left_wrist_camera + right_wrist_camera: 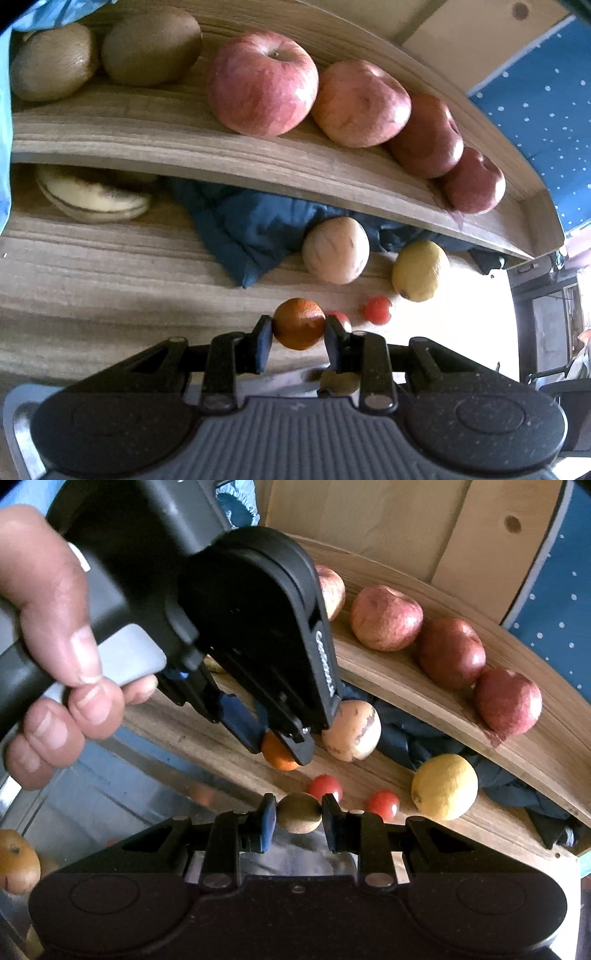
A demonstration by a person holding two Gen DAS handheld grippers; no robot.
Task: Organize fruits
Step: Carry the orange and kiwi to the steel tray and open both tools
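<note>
Left wrist view: left gripper (298,328) pinches small round orange mandarin (299,324), right gripper (298,812) pinches brown-green kiwi (299,813); either risks rolling off if released carelessly.

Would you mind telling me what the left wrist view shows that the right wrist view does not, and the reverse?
Only the left wrist view shows the two kiwis on the upper shelf and a pale sliced piece beneath it. Only the right wrist view shows the hand gripping the left tool, and the right tool shut on a brownish round fruit. Both show the orange in the left tool, the row of apples, the lemon and the blue cloth.
</note>
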